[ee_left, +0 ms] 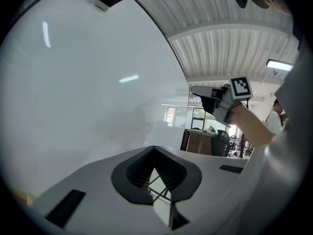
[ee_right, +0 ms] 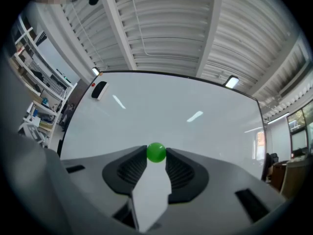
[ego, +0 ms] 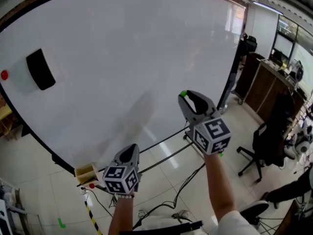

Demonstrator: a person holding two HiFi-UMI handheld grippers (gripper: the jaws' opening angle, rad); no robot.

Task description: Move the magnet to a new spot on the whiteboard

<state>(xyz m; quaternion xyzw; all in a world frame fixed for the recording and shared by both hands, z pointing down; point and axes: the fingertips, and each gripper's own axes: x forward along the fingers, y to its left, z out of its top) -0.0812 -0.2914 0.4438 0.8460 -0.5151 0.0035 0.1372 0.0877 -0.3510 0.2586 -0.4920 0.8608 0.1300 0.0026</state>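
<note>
Before whiteboard [ego: 122,48]: right gripper [ego: 185,95] pinches magnet [ee_right: 156,152] (green ball).

Head view from above, gripper views upward, seemingly near; shared: whiteboard [ego: 122,58].

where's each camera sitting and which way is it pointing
Head view: on the person's head, looking forward and down at the whiteboard; shows both forearms, the left gripper and the right gripper.
Left gripper view: on the left gripper, looking along its closed, empty jaws across the whiteboard; the right gripper and its forearm show at right.
Right gripper view: on the right gripper, facing the whiteboard over jaws clamped on the green magnet.
Shared: all three show the black eraser.
</note>
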